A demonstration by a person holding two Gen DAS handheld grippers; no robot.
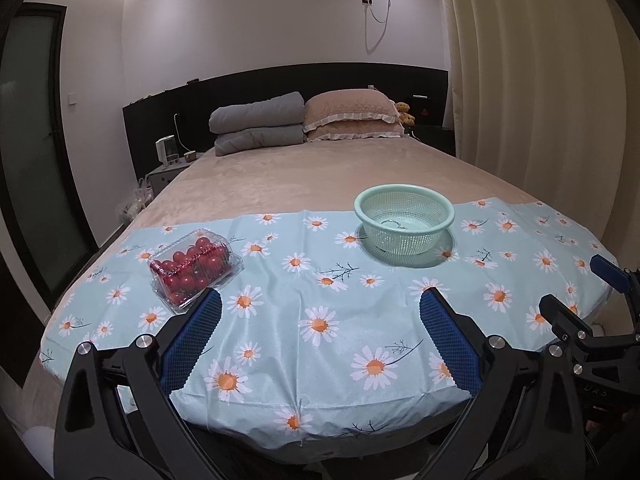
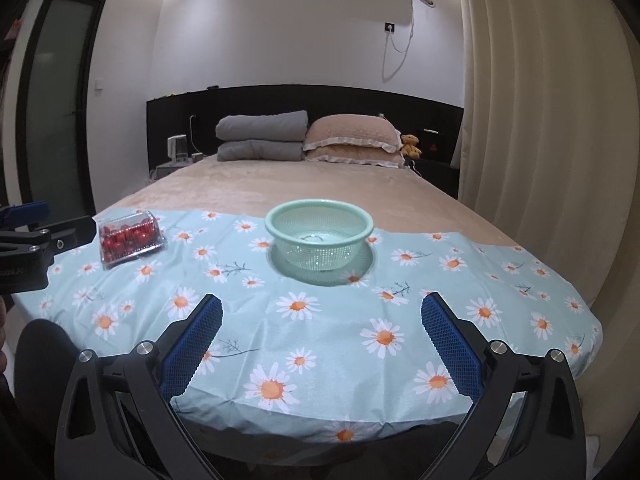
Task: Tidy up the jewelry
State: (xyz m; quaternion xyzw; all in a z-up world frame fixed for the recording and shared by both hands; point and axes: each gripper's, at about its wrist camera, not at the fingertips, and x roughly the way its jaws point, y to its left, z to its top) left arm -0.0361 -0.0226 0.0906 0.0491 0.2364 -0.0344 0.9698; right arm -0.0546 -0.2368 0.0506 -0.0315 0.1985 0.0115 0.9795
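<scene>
1. Blue-padded fingers of the left gripper spread wide apart, grasping nothing, above the near edge of a daisy-print cloth on a bed.
2. Likewise the right gripper hangs released and empty over the same cloth.
3. Jewelry itself cannot be made out. A clear plastic box of small red spheres, lid shut, sits at the left; whether they are beads or fruit is unclear.
4. Well apart, to the right, stands a green mesh basket, apparently empty.
5. If the box is to be handled, likely steady its base with one claw while the other works, squeezing gently, since thin plastic buckles.
</scene>
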